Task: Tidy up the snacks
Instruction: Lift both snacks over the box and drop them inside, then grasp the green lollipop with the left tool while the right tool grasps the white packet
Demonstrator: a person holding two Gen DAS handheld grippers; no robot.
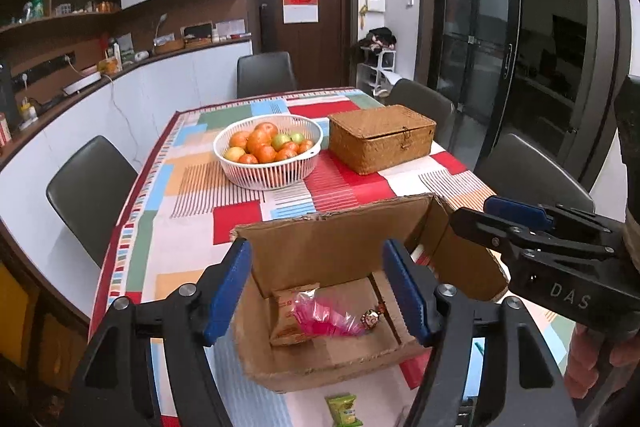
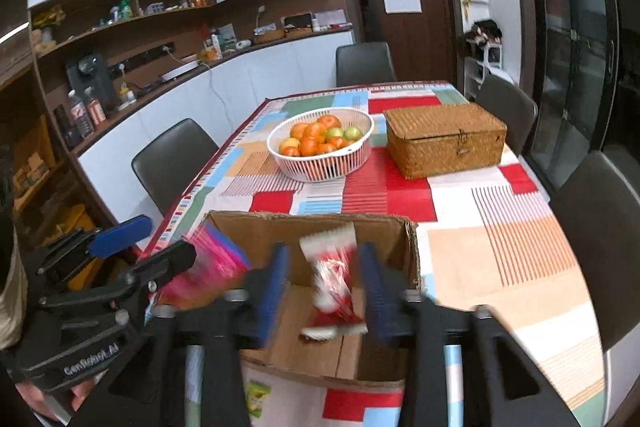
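Note:
An open cardboard box (image 1: 320,247) stands at the near end of the table. Inside it lie an orange snack packet (image 1: 290,315), a pink wrapped snack (image 1: 328,315) and a small round candy (image 1: 370,319). My left gripper (image 1: 320,291) is open and empty above the box. My right gripper (image 2: 326,291) is open over the box (image 2: 308,231); a red and white snack packet (image 2: 334,275) is blurred between its jaws, touching neither, apparently falling. A pink packet (image 2: 208,267) shows at the box's left. A green packet (image 1: 344,409) lies on the table before the box.
A white basket of oranges and green fruit (image 1: 268,151) and a shut wicker box (image 1: 380,137) stand on the patchwork tablecloth (image 1: 192,187) beyond the cardboard box. Dark chairs (image 1: 88,191) surround the table. A counter (image 1: 80,83) runs along the left wall.

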